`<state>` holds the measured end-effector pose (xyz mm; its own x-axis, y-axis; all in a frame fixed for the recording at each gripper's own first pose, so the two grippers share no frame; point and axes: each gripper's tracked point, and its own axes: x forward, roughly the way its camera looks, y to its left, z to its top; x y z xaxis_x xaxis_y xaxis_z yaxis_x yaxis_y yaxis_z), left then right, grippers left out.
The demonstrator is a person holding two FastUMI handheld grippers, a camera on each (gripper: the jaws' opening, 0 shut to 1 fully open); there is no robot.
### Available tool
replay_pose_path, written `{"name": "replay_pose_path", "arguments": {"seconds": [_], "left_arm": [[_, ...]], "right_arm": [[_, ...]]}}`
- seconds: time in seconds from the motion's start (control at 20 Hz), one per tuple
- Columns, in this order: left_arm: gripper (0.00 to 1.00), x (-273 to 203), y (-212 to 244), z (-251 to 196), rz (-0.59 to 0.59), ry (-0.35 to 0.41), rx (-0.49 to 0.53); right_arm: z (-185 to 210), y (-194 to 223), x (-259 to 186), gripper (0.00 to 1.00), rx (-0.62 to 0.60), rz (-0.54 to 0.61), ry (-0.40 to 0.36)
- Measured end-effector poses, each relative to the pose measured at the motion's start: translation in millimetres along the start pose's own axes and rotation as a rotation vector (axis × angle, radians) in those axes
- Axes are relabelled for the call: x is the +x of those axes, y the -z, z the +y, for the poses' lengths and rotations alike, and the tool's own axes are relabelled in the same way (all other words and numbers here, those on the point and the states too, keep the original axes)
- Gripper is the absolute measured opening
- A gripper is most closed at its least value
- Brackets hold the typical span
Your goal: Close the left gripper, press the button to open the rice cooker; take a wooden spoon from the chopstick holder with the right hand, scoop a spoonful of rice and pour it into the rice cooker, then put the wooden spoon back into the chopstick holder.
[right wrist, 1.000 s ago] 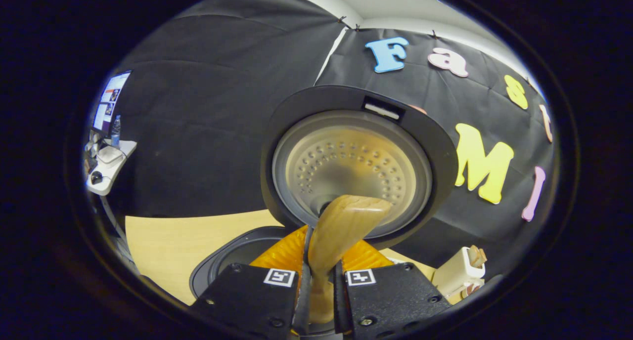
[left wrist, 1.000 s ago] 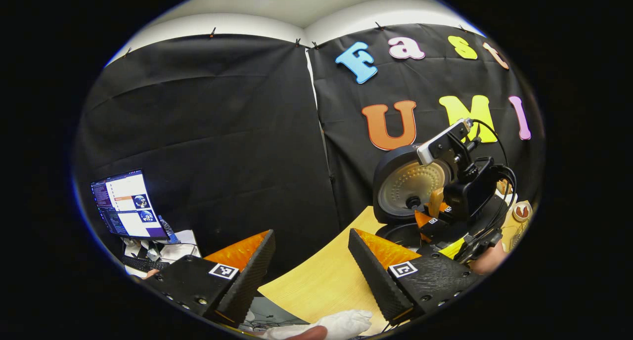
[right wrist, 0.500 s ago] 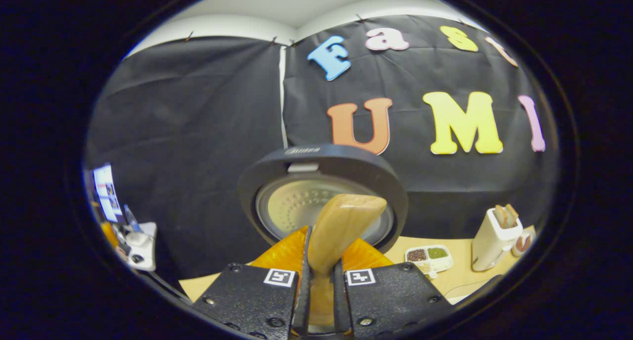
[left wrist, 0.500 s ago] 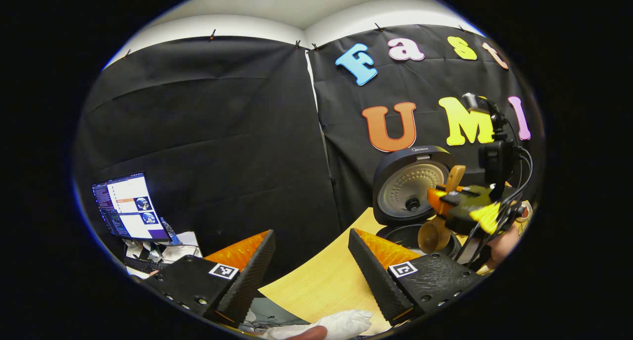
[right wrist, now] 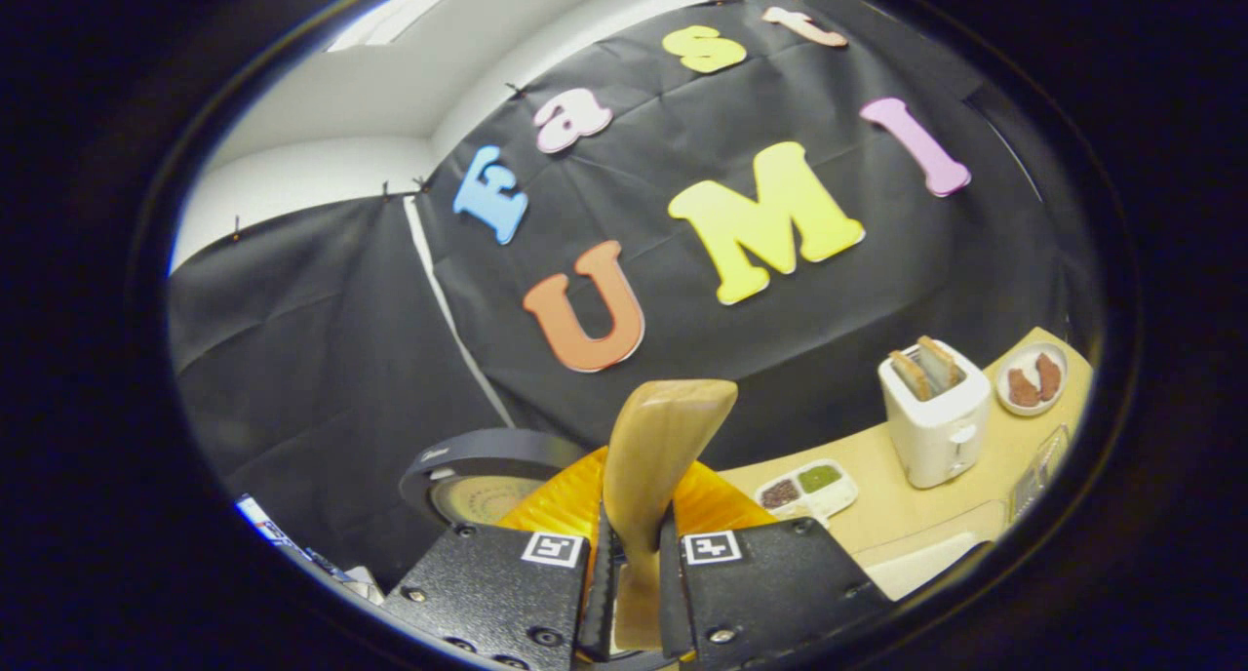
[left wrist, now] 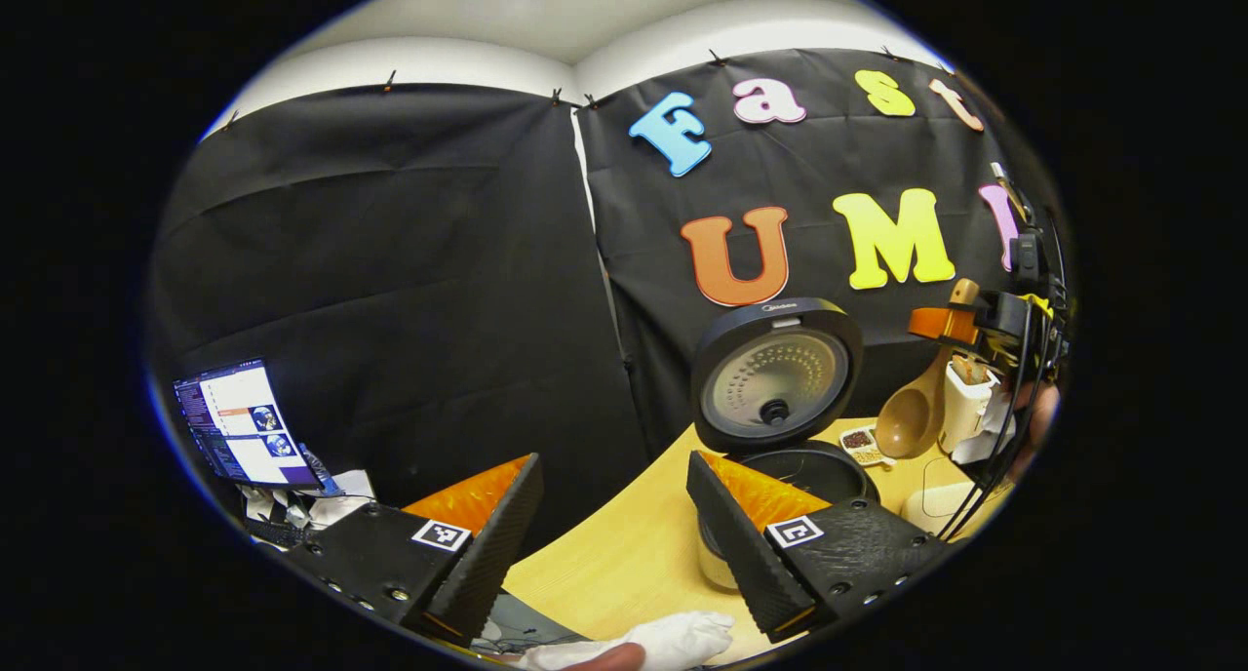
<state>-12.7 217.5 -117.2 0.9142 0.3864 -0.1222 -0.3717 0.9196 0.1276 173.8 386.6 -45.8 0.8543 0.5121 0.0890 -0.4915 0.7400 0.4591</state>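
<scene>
The light brown wooden spoon (right wrist: 655, 476) is pinched by its handle between the two fingers of the right gripper (right wrist: 634, 593), up in the air. From the left gripper view, its round bowl (left wrist: 909, 419) hangs down beside the white chopstick holder (left wrist: 965, 403). The round black rice cooker (left wrist: 780, 398) sits on the yellow wooden table (left wrist: 624, 554) with its lid standing up. The left gripper (left wrist: 614, 525) has its fingers spread wide, holding nothing.

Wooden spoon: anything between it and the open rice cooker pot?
Nothing visible. In the left gripper view the wooden spoon hangs right of the pot, lid up. A divided dish sits on the table between them, lower down.
</scene>
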Motion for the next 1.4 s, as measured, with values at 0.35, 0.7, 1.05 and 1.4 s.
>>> {"name": "replay_pose_path", "arguments": {"seconds": [0.35,0.7,1.05,1.4], "left_arm": [[0.95,-2.1,-12.7,-51.6,-0.019,0.083,0.006],[0.95,-1.1,-22.4,-89.0,-0.021,0.129,0.016],[0.95,-2.0,-26.0,-109.0,-0.03,0.15,0.05],[0.95,-1.8,-25.7,-118.3,-0.032,0.161,0.078]], "right_arm": [[-156.3,-62.0,-53.9,0.24,-0.061,-0.094,0.233],[-284.2,-94.2,-101.5,0.24,-0.108,-0.127,0.412],[-353.6,-83.7,-119.7,0.29,-0.11,-0.127,0.49],[-405.9,-35.6,-104.2,0.24,-0.102,-0.076,0.536]]}}
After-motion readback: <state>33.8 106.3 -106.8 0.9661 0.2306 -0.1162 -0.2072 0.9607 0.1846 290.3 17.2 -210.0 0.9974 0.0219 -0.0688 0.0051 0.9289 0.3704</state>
